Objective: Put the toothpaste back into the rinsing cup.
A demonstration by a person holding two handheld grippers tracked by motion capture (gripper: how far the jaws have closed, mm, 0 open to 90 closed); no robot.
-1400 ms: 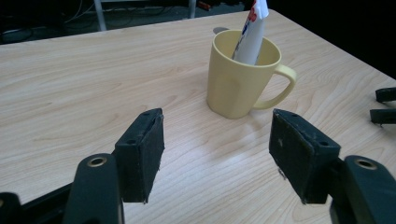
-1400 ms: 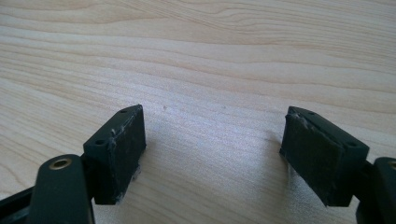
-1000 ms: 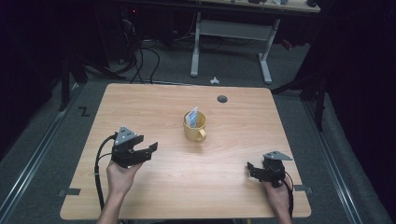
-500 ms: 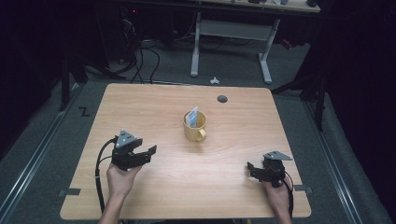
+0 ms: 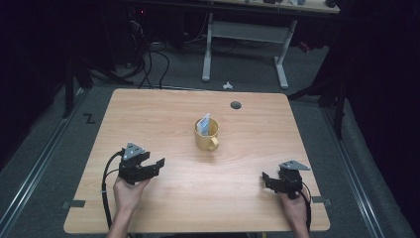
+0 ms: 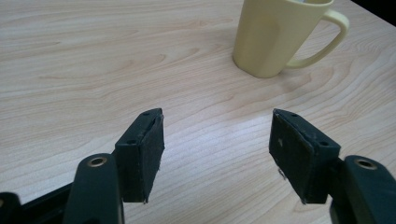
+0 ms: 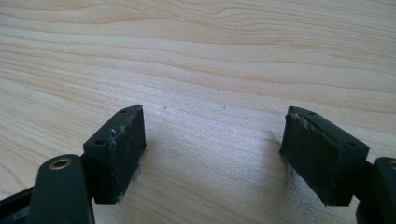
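Standing upright, mug (image 5: 206, 136) handle faces the person.

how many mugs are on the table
1. A yellow mug stands near the middle of the wooden table, handle toward the person, with a pale packet sticking out of it.

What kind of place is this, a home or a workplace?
Probably a lab or workshop, not a home: a bare wooden table on grey carpet, loose cables on the floor, and a metal-legged workbench behind.
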